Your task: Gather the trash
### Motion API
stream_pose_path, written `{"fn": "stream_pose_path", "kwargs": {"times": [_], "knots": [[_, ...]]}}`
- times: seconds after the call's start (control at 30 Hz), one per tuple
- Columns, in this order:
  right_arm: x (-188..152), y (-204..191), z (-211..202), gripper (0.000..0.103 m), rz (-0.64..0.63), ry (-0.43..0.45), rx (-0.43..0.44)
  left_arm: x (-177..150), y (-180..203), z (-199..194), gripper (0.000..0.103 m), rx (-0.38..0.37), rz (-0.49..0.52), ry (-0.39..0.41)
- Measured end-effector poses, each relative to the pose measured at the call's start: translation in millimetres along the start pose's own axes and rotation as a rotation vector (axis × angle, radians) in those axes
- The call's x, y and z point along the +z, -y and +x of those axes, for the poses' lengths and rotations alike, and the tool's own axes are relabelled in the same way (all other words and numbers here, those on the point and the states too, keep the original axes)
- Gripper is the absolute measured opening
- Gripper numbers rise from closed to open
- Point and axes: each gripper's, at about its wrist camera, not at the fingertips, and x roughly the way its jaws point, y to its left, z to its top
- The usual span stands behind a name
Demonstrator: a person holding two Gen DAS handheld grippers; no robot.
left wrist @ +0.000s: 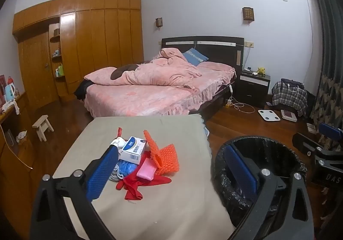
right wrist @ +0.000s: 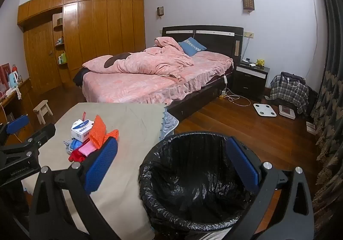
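Left wrist | left hand-held gripper (left wrist: 171, 167) agape | trash pile (left wrist: 141, 158) on table (left wrist: 171, 207)

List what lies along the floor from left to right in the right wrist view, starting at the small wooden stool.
Small wooden stool → table with the trash pile → bin lined with a black bag → white bathroom scale → plaid-covered heap → curtain.
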Motion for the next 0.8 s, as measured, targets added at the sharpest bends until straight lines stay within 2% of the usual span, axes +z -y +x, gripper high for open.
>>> {"fn": "stream_pose_path", "kwargs": {"times": [0.8], "knots": [[0, 0, 2, 0.098, 0.003, -0.006, 0.003, -10, 0, 7, 0.097, 0.001, -0.005, -0.016]]}}
